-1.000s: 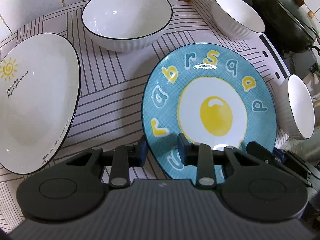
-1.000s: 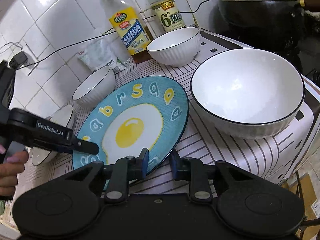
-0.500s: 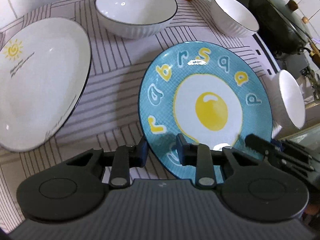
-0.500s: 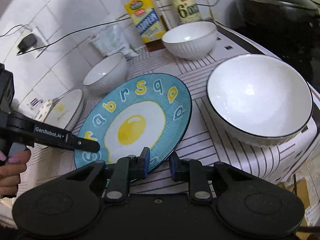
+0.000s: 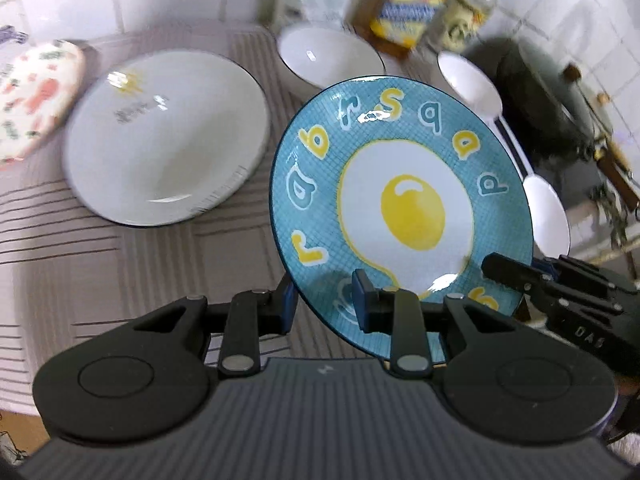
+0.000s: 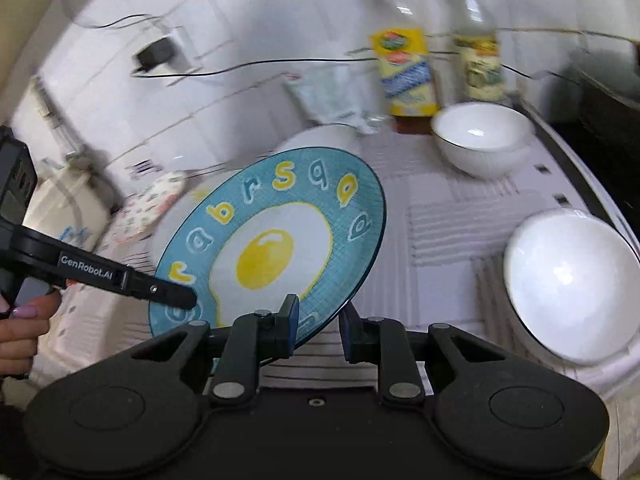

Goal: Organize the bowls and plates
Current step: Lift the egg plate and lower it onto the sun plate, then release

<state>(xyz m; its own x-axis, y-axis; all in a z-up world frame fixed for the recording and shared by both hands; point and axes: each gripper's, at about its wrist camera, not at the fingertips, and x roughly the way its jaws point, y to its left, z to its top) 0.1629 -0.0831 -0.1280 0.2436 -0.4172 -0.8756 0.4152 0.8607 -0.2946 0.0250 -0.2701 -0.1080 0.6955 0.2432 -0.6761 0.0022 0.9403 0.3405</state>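
The left gripper (image 5: 322, 300) was clamped on the near rim of the round blue ceramic plate (image 5: 400, 208) printed with a fried egg and a ring of letters, one pad above the rim and one beneath it. The right gripper (image 6: 318, 326) pinched the same rim from the other side, and its black fingers reached in at the lower right of the left wrist view. Held between the two, the plate hung tilted, its far edge raised, clear of the striped cloth (image 5: 120, 264) on the counter.

Ahead and to the left of the left gripper lay the wide white plate (image 5: 168, 140) with a dark rim and a small sun mark, the likely place to stack the blue one. Beyond the blue plate's far edge sat a white ribbed bowl (image 5: 332, 58), and two more white bowls (image 5: 472, 84) stood off to its right; from the right wrist view a large white bowl (image 6: 572, 284) sat to the right of that gripper.

To carry this well, both hands would need to move together so the rim did not twist in the pads. The plate should be levelled before it went over the white plate, then lowered centred, with both grips let go only once it rested flat. Glazed rims are slippery, so a jerk could let it slide.
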